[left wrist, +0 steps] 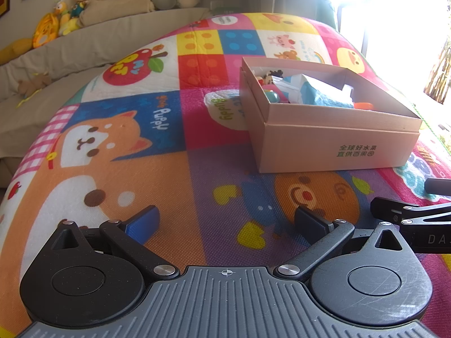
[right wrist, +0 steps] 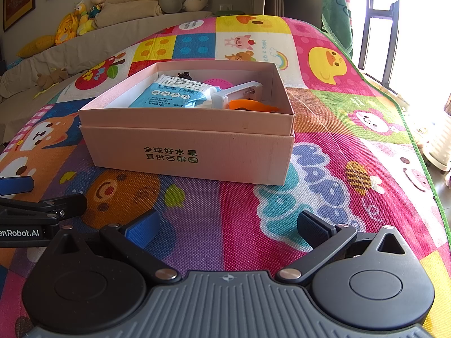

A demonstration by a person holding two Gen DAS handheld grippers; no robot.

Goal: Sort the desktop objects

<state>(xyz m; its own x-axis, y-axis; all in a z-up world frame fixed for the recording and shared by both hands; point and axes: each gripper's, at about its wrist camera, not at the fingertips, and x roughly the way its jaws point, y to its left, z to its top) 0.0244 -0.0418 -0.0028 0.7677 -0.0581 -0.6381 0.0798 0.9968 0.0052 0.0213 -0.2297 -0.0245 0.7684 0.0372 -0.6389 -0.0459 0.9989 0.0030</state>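
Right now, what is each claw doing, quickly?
Left claw: open, holding nothing, over the play mat.
Right claw: open, holding nothing, short of the pink box.

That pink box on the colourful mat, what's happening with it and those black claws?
A person holds two claws, tidying small things into the pink box. Both the left claw and the right claw are open and empty, hovering over the play mat just short of the box. Already inside lie a blue packet, a white tool and an orange item.
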